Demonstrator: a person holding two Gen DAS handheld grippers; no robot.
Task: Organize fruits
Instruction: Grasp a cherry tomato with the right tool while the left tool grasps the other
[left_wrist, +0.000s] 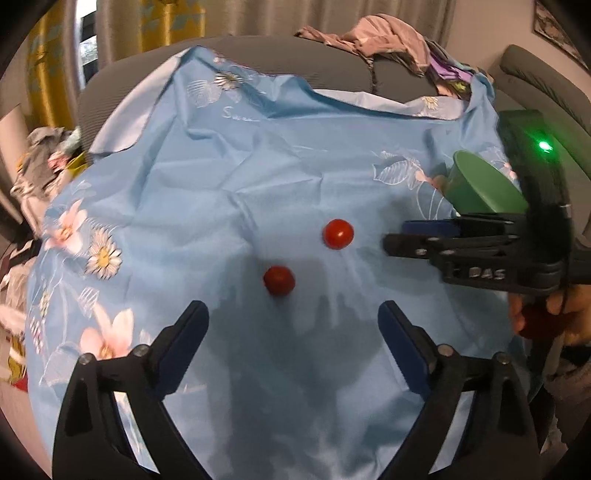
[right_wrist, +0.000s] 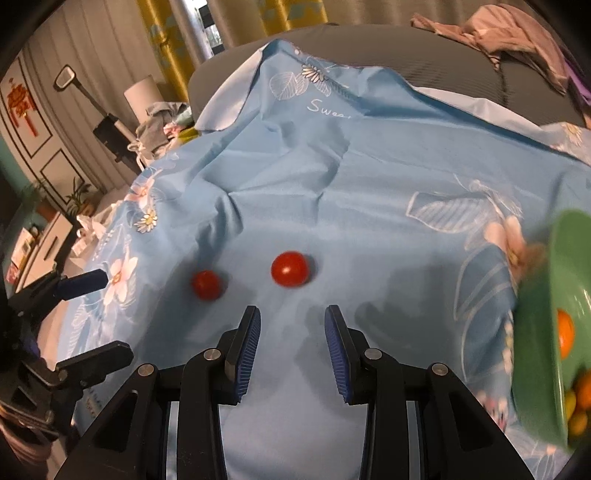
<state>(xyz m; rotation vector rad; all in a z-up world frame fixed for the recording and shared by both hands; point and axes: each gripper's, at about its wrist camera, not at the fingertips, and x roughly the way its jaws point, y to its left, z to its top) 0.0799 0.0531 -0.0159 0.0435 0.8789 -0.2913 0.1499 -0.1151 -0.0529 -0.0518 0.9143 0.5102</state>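
Two red cherry tomatoes lie on a light blue flowered cloth (left_wrist: 258, 177). In the left wrist view the near tomato (left_wrist: 279, 280) sits just ahead of my open, empty left gripper (left_wrist: 293, 317), and the far tomato (left_wrist: 338, 233) lies up and to the right. My right gripper (left_wrist: 393, 236) comes in from the right, close to the far tomato. In the right wrist view my right gripper (right_wrist: 292, 326) is open and empty, with the larger-looking tomato (right_wrist: 290, 268) just ahead between its fingers and the other tomato (right_wrist: 206, 284) to the left. A green bowl (right_wrist: 543, 332) at the right holds orange and yellow fruits.
The cloth covers a grey sofa (left_wrist: 295, 55) with a heap of pinkish clothes (left_wrist: 388, 37) on its back. More clothes (left_wrist: 40, 158) lie at the left. The green bowl (left_wrist: 476, 184) sits behind my right gripper. The left gripper (right_wrist: 88, 314) shows at the left edge of the right wrist view.
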